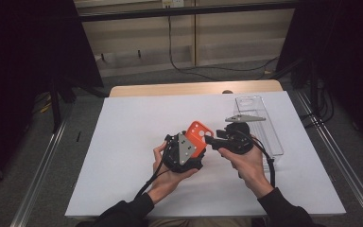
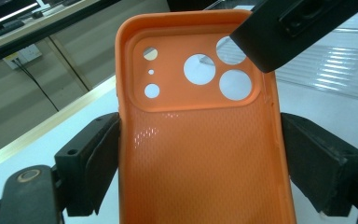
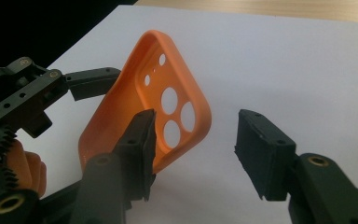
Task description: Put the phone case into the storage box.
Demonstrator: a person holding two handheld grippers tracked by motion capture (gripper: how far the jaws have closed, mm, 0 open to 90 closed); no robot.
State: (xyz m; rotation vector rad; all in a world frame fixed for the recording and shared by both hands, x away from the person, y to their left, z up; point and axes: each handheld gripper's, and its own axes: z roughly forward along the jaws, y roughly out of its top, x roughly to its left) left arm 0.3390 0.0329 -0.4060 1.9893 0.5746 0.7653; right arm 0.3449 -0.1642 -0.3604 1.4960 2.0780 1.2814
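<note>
The left gripper (image 1: 185, 152) has its fingers (image 2: 100, 154) pressed against the two long edges of an orange phone case (image 2: 200, 140), holding it up off the white surface (image 1: 132, 142) with the camera holes at the far end. The right gripper (image 3: 193, 149) stands partly open: one of its fingers (image 3: 142, 140) sits just inside the case's top corner, the other is apart from it, gripping nothing. Beyond them lies a clear plastic tray (image 1: 264, 127).

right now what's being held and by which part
The left gripper holds the orange phone case by its two long side edges. The right gripper is open at its camera-hole corner, not gripping.
</note>
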